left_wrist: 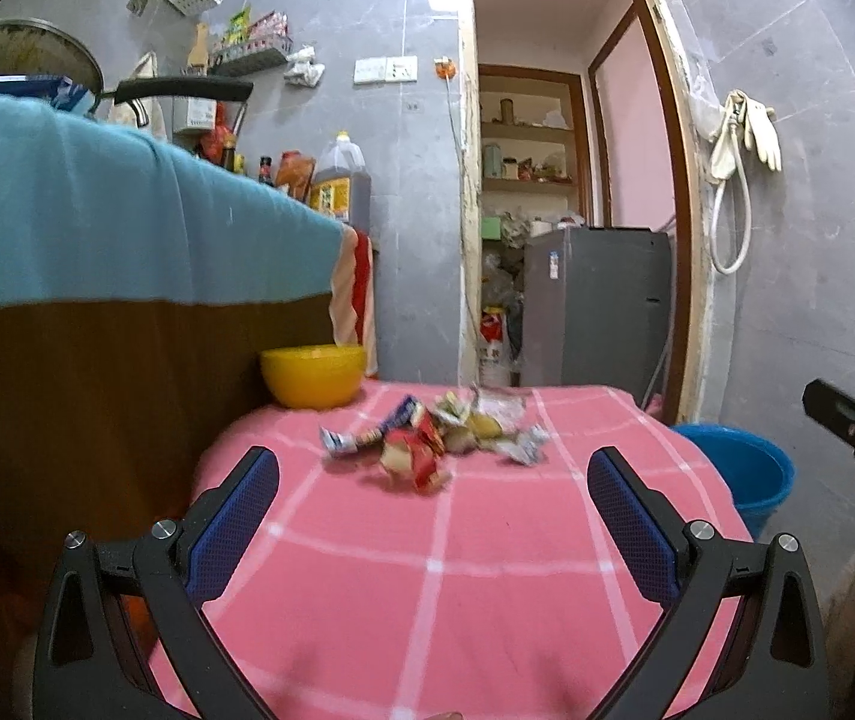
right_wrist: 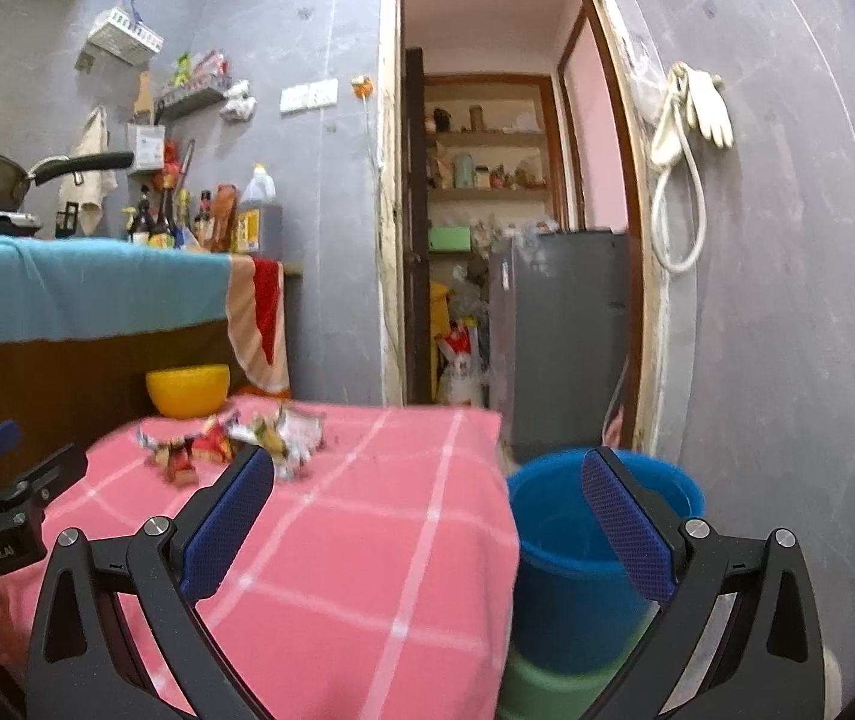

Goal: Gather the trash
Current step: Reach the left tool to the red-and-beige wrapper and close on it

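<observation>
A heap of crumpled snack wrappers (left_wrist: 433, 435) lies on the far part of a pink checked tablecloth (left_wrist: 427, 570). My left gripper (left_wrist: 433, 465) hovers open over the cloth, short of the heap, nothing between its blue pads. In the right wrist view the wrappers (right_wrist: 235, 441) sit left of centre, just past the left finger. My right gripper (right_wrist: 427, 468) is open and empty, spanning the table's right edge and a blue bucket (right_wrist: 583, 540) standing on the floor beside it. That bucket (left_wrist: 745, 474) also shows right of the table in the left wrist view.
A yellow bowl (left_wrist: 313, 375) stands at the table's far left corner, against a brown counter with a teal cloth (left_wrist: 97, 210). Bottles and a pan crowd the counter top. Behind the table is a doorway with a grey fridge (left_wrist: 595, 312). The other gripper's body (left_wrist: 853, 426) shows at right.
</observation>
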{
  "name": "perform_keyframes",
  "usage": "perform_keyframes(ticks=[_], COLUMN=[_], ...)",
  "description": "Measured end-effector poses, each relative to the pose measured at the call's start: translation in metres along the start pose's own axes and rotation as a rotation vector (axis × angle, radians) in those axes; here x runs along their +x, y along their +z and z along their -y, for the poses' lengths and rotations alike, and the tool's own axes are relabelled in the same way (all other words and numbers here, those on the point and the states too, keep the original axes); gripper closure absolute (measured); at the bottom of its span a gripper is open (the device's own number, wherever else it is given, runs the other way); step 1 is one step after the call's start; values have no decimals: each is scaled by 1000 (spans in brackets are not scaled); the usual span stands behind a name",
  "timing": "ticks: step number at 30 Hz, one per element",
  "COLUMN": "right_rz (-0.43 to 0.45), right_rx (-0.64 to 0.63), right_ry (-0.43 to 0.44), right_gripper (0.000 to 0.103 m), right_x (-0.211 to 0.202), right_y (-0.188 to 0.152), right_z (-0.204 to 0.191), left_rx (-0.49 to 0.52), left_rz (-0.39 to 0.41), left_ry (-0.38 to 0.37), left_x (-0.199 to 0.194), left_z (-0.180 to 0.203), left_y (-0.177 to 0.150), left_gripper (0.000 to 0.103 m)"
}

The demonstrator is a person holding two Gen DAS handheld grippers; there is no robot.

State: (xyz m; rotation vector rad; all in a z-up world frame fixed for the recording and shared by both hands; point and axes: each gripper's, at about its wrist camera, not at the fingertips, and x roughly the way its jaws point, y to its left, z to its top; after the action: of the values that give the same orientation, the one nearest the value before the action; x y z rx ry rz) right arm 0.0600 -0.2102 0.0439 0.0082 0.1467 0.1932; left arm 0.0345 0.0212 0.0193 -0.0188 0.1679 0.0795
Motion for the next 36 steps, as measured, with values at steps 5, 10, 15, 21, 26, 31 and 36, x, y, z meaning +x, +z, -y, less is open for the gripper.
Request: perform_keyframes(ticks=[5, 10, 15, 21, 26, 31, 36], right_rz=[79, 96, 108, 65, -30, -167, -292], right_rx=[-3, 3, -32, -47, 5, 12, -32], right_ry=[57, 158, 223, 256, 257, 263, 279], right_gripper=[0, 0, 0, 0, 0, 0, 0], right_x=[15, 40, 73, 114, 145, 175, 198], right_y=[22, 46, 62, 58, 41, 28, 15], right_z=[-7, -16, -26, -36, -37, -37, -44], left_rx=[-5, 44, 67, 19, 27, 16, -14], left_rz=[43, 82, 75, 18, 1, -75, -206], left_ry=[18, 25, 39, 32, 45, 38, 16], left_x=[12, 26, 47, 76, 91, 109, 130], left_z=[-9, -15, -25, -37, -37, -39, -41], left_y=[17, 32, 42, 46, 45, 39, 31], left_gripper=[2, 2, 2, 2, 2, 2, 2])
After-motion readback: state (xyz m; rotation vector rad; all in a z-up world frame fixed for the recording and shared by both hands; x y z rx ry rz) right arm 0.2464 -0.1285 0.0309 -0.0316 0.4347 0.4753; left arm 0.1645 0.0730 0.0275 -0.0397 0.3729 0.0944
